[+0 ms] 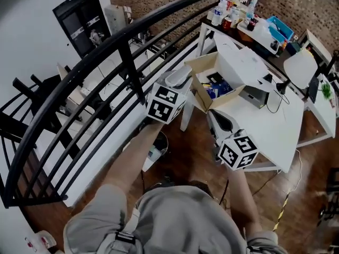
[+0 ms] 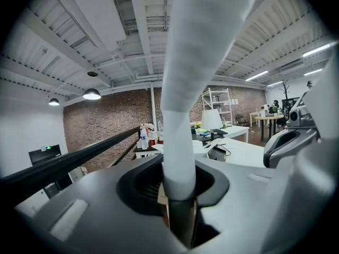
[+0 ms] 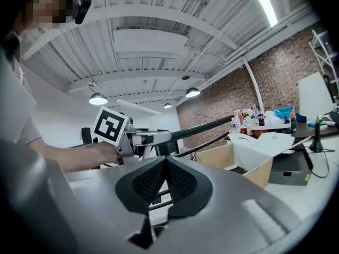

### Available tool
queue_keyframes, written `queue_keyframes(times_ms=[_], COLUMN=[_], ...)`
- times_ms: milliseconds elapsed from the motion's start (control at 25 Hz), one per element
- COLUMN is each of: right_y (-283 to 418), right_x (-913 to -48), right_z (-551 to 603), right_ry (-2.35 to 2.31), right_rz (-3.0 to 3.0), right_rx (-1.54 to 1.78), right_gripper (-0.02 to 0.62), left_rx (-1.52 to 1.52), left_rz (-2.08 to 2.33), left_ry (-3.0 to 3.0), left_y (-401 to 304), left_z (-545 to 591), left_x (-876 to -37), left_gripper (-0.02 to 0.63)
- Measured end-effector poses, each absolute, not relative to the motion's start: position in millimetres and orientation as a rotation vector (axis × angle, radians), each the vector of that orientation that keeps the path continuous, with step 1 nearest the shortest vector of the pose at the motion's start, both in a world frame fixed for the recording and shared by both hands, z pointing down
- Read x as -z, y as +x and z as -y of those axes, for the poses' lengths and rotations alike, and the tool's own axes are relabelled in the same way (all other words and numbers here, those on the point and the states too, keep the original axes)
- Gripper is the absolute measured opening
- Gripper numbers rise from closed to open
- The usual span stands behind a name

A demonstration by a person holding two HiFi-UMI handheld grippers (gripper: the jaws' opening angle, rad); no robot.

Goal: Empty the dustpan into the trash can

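Dustpan: only its white handle (image 2: pixel 183 110) shows, standing roughly upright through the left gripper (image 2: pixel 180 180), whose jaws are clamped on it on the near side of the black railing (image 1: pixel 106 54); the pan itself is out of view. Right gripper (image 3: pixel 165 162): jaws pressed together on nothing, held beside the left one, farther from the railing. A round bin, probably the trash can (image 1: pixel 163 140), sits at the railing's foot beneath the left forearm. Beyond, away from the railing, an open cardboard box (image 1: pixel 204 70) stands at a white table (image 1: pixel 275 126). Likely hazards: the unseen pan tipping and spilling short of the can, since one narrow clamp lets the handle twist; the long handle striking the railing
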State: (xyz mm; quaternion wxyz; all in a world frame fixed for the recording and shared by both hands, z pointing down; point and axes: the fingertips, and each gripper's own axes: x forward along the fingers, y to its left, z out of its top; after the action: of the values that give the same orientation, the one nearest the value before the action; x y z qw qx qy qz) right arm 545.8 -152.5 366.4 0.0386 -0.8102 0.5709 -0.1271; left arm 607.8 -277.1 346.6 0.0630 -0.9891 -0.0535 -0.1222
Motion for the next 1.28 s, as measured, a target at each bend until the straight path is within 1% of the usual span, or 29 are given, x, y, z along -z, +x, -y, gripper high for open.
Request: queue_keyframes(times_ms=[400, 680, 800, 1000, 1280], right_y=[610, 641, 637, 617, 553], right_x=[-370, -372, -371, -371, -371], right_z=[115, 99, 99, 110, 144], right_ry=[-2.495, -2.428, -2.366, -2.211, -1.980], right_rz=[-1.694, -1.782, -1.863, -2.036, -2.263], right_rx=[0.404, 0.386, 0.381, 0.386, 0.409], right_gripper=[0.000, 0.000, 0.000, 0.000, 0.000], left_rx=[0.514, 0.541, 0.515, 0.404, 0.212], left_rz=[0.262, 0.181, 0.087, -0.197, -0.592], left_ry=[-2.949, -2.924, -2.923, -2.929, -2.916], left_y=[689, 701, 683, 629, 510], left_z=[240, 233, 238, 266, 314], left_x=[-379, -388, -382, -358, -329], left_gripper=[0.101, 0.101, 0.101, 0.100, 0.101])
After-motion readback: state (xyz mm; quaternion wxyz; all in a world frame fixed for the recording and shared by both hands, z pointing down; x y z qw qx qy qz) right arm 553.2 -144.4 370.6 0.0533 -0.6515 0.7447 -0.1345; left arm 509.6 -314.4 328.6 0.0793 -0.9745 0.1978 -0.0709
